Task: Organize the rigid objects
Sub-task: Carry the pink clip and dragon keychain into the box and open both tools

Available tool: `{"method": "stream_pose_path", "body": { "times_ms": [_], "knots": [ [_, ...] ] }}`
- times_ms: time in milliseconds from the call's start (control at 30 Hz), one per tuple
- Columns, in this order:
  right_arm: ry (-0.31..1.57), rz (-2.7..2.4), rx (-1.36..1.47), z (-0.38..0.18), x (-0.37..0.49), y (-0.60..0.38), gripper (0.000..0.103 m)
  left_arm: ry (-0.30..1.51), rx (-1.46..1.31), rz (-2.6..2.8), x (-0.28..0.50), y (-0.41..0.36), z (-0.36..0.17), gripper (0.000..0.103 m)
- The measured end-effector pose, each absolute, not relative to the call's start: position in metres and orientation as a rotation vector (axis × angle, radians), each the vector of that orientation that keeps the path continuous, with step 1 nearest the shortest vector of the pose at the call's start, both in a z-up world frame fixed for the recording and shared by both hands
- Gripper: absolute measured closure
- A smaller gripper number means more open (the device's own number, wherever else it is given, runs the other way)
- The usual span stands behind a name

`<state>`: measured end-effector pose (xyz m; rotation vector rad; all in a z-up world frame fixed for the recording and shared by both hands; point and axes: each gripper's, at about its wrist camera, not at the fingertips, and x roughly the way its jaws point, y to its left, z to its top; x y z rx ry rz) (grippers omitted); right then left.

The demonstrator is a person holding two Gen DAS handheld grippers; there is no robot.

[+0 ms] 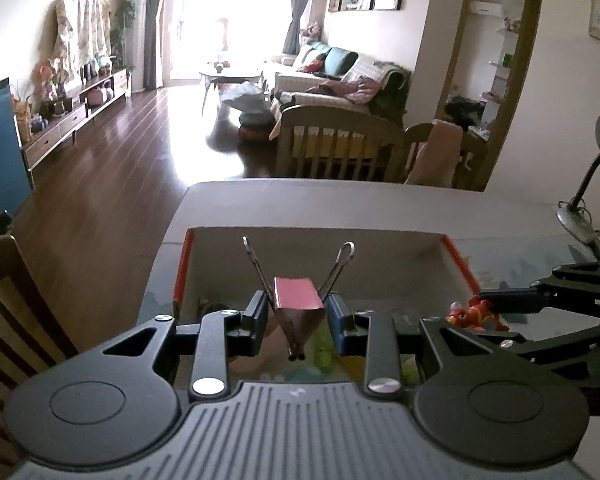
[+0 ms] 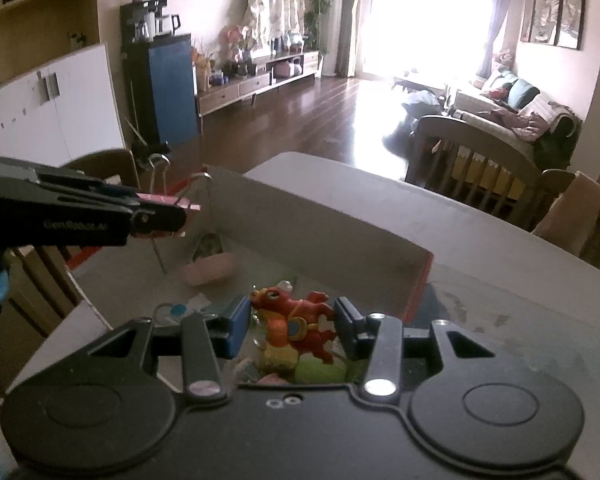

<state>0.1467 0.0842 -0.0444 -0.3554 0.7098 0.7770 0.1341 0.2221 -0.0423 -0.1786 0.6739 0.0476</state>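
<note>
Both jaws clamped: left gripper (image 1: 298, 320) on binder clip (image 1: 298, 300), right gripper (image 2: 290, 326) on red toy (image 2: 300, 320).

Pink binder clip (image 1: 298, 294) with silver wire handles; red and orange toy figure (image 2: 298, 326); grey box (image 1: 316, 240) edged red; blue cabinet (image 2: 168, 88) upper left

We are looking into a home's living room: a sofa (image 1: 332, 76) with cushions is standing far right, a coffee table (image 1: 231, 72) by the bright window, a low cabinet (image 1: 76, 116) along the left wall.
</note>
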Motion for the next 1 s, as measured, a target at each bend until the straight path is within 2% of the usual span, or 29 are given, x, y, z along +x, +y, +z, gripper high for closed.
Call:
{"method": "stream_pose_path", "body": {
  "times_ms": [333,867,1000],
  "knots": [
    [0.775,0.750,-0.393,-0.077,0.163,0.104,0.058,0.739,-0.160,0.017,0.167,0.225,-0.072,0.072],
    [0.854,0.753,-0.429,-0.096,0.168,0.109,0.057,0.872,-0.118,-0.067,0.199,0.204,-0.108,0.072],
    [0.852,0.765,-0.436,-0.094,0.166,0.110,0.043,0.874,-0.126,-0.058,0.197,0.206,-0.106,0.072]
  ]
}}
